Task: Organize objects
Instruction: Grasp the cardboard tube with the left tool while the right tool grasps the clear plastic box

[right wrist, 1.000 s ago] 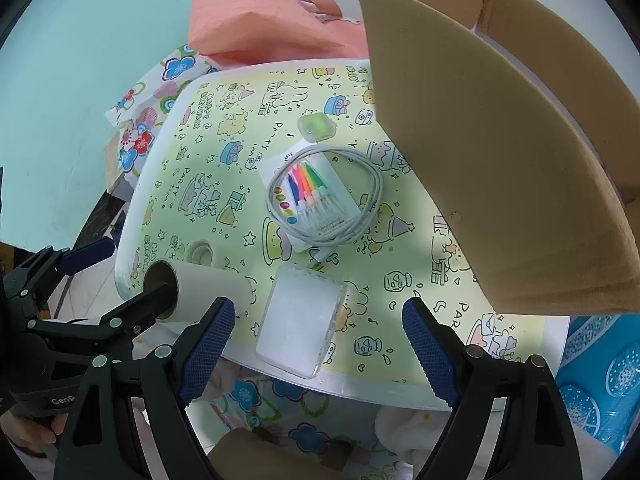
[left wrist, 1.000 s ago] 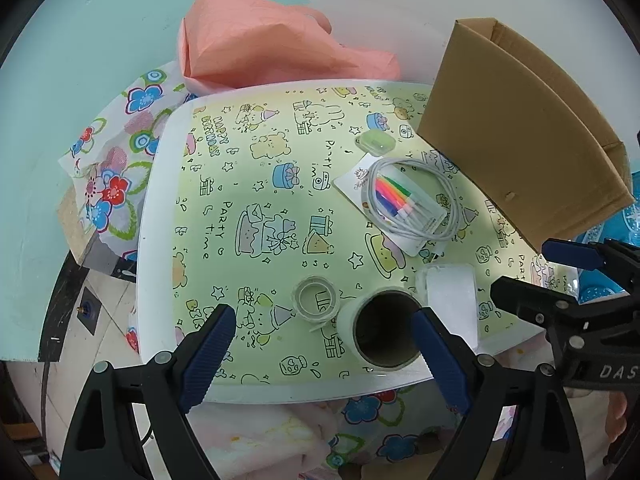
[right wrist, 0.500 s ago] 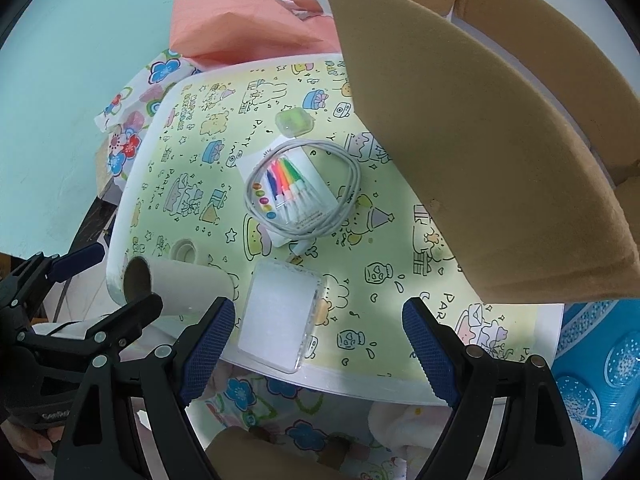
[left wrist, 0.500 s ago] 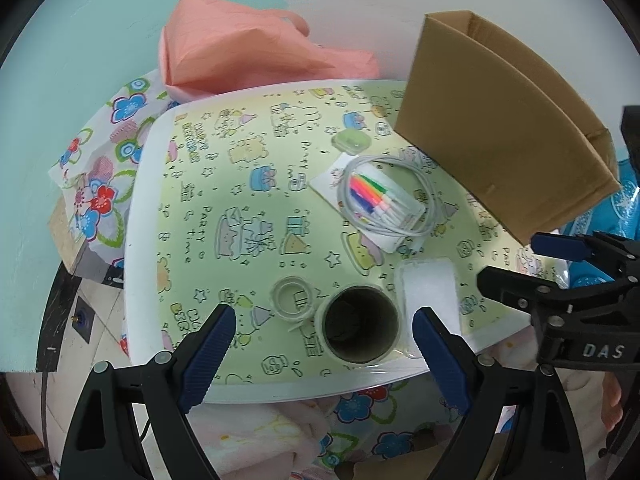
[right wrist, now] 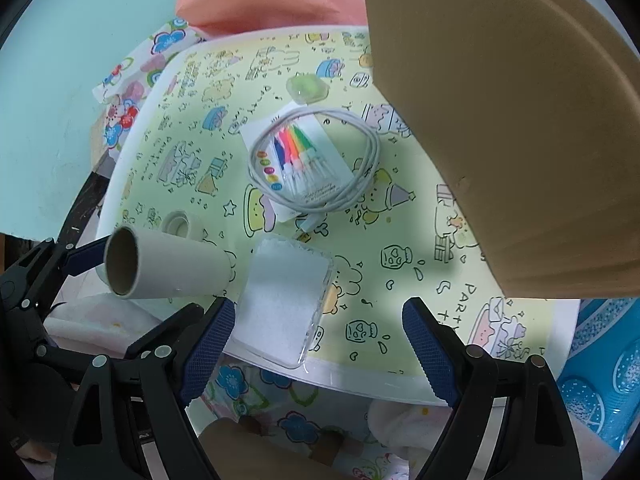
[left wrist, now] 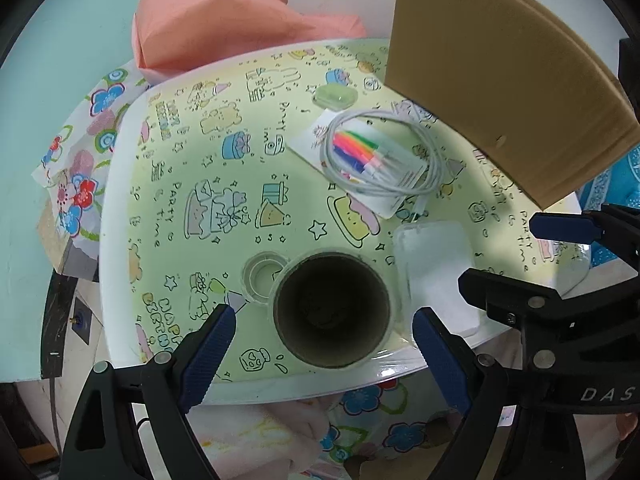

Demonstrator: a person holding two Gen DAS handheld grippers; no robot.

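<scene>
A grey cardboard tube [left wrist: 332, 310] [right wrist: 168, 262] stands upright near the table's front edge. My left gripper [left wrist: 324, 340] is open, its fingers on either side of the tube's mouth, not touching it. A small tape roll [left wrist: 262, 276] [right wrist: 180, 222] lies beside the tube. A clear flat case [left wrist: 434, 276] [right wrist: 284, 300] lies to the right. My right gripper [right wrist: 316, 340] is open above the case's near end. A candle card [left wrist: 360, 156] [right wrist: 300, 160] ringed by a white cable [left wrist: 432, 160] [right wrist: 372, 152] and a green earbud case [left wrist: 334, 96] [right wrist: 308, 86] lie further back.
A tall cardboard box [left wrist: 500, 72] [right wrist: 500, 120] stands at the table's right side. A pink bag [left wrist: 224, 28] lies behind the table [left wrist: 116, 208]. Flowered cloth [left wrist: 80, 148] hangs at the left. A blue bin [right wrist: 600, 368] sits right of the table.
Both grippers have moved closer to the table. The left one has come over the tube, whose mouth now sits between its fingers. The right one has neared the clear case.
</scene>
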